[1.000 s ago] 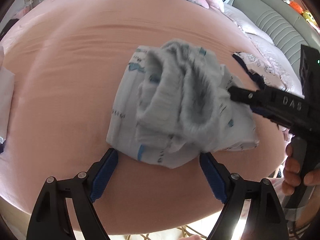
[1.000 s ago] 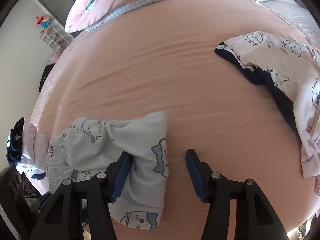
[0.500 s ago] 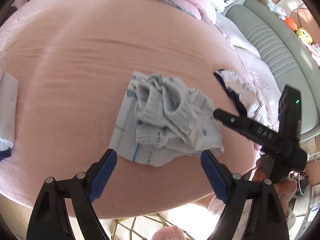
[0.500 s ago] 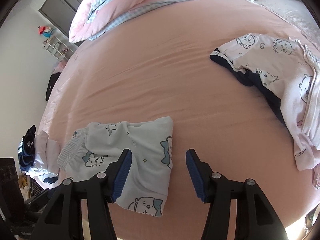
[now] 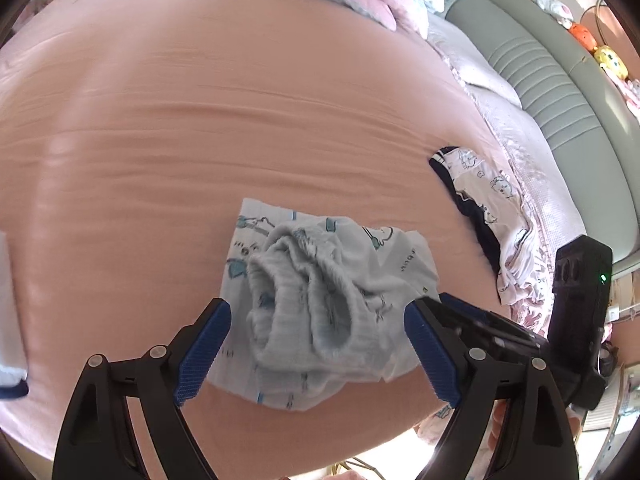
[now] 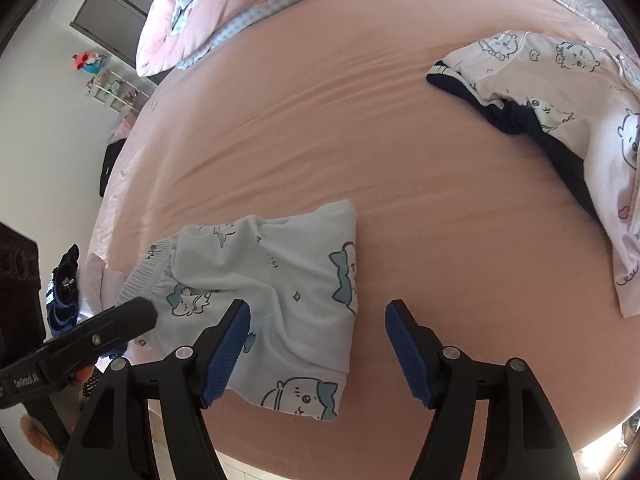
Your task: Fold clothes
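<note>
Clothes: one folded blue pyjama [image 6: 280,280], one pink pyjama [image 6: 560,92] (unfolded)

Soft matt cloth, pale blue with cartoon print and a ribbed, gathered waistband: folded shorts [image 6: 276,288]. Smooth matt pink cloth with fine creases: bed sheet [image 6: 340,140]. At 2 o'clock, thin pale pink printed cloth with dark navy trim: pyjamas [image 6: 560,92]. Matt black plastic with small shiny metal screws, ridged blue rubbery pads: right gripper [image 6: 318,350], left gripper [image 5: 316,354].
</note>
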The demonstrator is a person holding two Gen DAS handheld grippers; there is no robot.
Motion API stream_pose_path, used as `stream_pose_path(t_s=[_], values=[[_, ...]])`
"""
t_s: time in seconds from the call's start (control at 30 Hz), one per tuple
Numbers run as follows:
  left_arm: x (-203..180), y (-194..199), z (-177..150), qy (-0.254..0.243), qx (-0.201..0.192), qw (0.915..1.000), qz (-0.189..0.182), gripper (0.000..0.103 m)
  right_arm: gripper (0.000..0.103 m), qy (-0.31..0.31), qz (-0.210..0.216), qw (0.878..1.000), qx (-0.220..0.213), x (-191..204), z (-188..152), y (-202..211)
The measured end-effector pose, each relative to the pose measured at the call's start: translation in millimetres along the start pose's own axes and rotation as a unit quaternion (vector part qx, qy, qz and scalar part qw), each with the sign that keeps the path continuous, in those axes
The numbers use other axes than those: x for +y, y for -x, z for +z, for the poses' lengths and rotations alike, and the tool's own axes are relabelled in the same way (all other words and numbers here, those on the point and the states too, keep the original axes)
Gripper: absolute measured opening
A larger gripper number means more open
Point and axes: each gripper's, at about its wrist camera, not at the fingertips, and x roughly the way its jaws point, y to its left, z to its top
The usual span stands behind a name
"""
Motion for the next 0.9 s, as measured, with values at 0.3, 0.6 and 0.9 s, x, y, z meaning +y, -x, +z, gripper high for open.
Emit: stream_pose_path(t_s=[0.3, 0.6, 0.9], values=[[22.0, -41.3, 4.9, 0.032, 0.051, 0.9978, -0.029, 0.089, 0.070, 0.009, -0.001, 1.000, 0.004, 9.6, 2.3, -14.6], [47.1, -25.9, -19.8, 0.070, 0.000, 0.9916, -0.109, 0.088, 0.071, -0.075, 0.084, 0.994, 0.006, -18.9, 2.5, -19.0], [62.3, -23.3, -26.8, 0.133, -0.029, 0.9792, -0.150, 0.067, 0.072, -0.179, 0.208, 0.962, 0.008, -39.8, 5.0, -42.1]])
